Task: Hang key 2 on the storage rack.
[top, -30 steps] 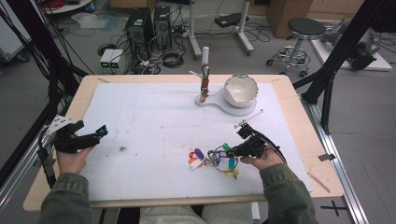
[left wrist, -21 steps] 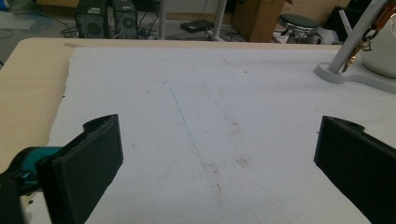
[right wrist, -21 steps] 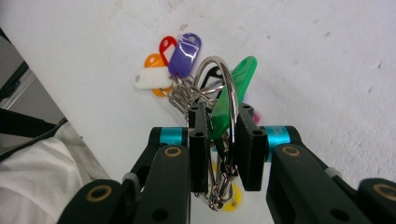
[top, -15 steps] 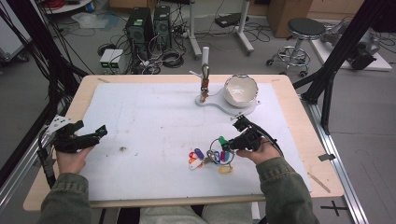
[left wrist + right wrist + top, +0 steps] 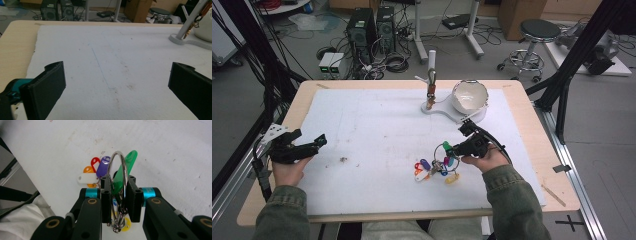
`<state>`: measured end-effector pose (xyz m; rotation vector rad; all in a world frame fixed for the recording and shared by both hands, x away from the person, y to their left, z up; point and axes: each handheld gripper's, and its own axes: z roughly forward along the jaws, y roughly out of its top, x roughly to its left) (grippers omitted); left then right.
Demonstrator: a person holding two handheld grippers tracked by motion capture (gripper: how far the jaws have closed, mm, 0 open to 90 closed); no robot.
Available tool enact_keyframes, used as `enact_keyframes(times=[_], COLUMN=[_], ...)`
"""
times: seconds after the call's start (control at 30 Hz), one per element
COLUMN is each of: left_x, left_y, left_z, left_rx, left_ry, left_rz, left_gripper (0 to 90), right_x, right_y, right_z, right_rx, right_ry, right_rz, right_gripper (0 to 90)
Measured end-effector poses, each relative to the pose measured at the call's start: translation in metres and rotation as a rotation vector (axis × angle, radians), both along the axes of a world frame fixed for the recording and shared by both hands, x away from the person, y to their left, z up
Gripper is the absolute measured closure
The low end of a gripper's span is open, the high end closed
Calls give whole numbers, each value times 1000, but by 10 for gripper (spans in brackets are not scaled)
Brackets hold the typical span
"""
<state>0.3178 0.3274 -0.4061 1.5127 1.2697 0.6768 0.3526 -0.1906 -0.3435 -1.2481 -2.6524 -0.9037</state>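
Observation:
A metal key ring (image 5: 118, 173) carries several coloured tags: green (image 5: 124, 173), purple (image 5: 102, 167), red, orange, white and yellow. My right gripper (image 5: 117, 197) is shut on the ring and the green tag, holding the ring upright while the other tags rest on the white mat. From above, the key ring (image 5: 443, 150) sits just left of the right gripper (image 5: 460, 148), with the tags (image 5: 429, 169) below it. At the mat's left edge my left gripper (image 5: 314, 142) stands open with nothing between its jaws; its fingers (image 5: 50, 85) frame bare mat.
A white stand (image 5: 432, 82) with a brown-handled thing hanging from its hook, and a white bowl (image 5: 470, 96), sit at the back of the mat (image 5: 372, 130). The wooden table edge (image 5: 532, 130) runs to the right. Small dark specks (image 5: 343, 160) lie near the left gripper.
My right gripper has shifted a little left and away from me with the key ring, tilting the ring up. The left gripper has stayed put.

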Motion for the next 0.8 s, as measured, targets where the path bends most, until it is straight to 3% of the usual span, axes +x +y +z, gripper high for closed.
enact_keyframes(times=[0.8], left_x=[0], left_y=[0], left_z=[0], left_rx=[-3], left_ry=[-4], left_rz=[-9], left_gripper=[17], right_x=[2], right_y=[24], right_z=[38], right_rx=[15], right_ry=[-69], right_rz=[89], right_gripper=[773])
